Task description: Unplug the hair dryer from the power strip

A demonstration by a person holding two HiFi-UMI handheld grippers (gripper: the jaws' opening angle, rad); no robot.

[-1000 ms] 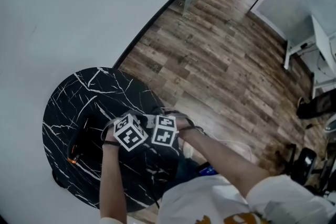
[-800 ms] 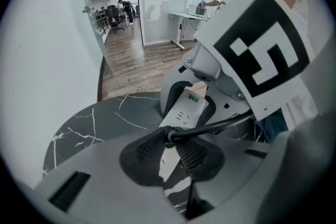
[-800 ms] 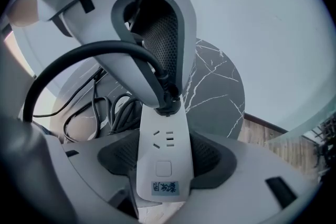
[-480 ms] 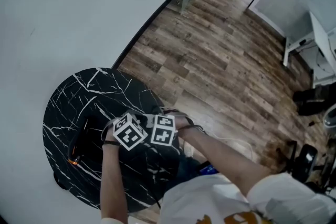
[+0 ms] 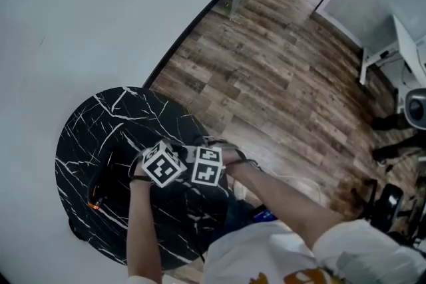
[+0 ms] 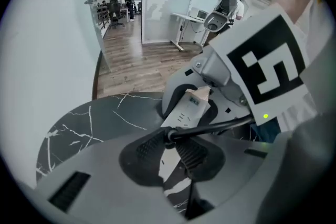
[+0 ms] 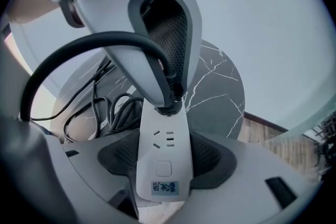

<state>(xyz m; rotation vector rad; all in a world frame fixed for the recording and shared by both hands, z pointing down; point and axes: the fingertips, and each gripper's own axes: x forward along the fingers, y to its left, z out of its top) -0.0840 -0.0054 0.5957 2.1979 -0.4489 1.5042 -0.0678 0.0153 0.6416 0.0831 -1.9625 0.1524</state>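
Observation:
My right gripper (image 7: 163,159) is shut on the white power strip (image 7: 163,139), its pads pressing the strip's two long sides. My left gripper (image 6: 171,138) is shut on the hair dryer's black plug (image 6: 169,135), which sits at the strip's (image 6: 188,110) far end. The plug (image 7: 169,105) still looks seated in the strip. Its black cable (image 7: 79,42) arcs off to the left. In the head view both grippers, left (image 5: 163,166) and right (image 5: 208,166), meet over the black marble table (image 5: 100,116). The dark hair dryer (image 5: 100,186) lies at the table's left.
Loose black cords (image 7: 113,105) lie coiled on the table behind the strip. The round table stands against a white wall (image 5: 80,10), with wood floor (image 5: 279,76) to its right. Desks and chairs (image 5: 399,76) stand far off at the right.

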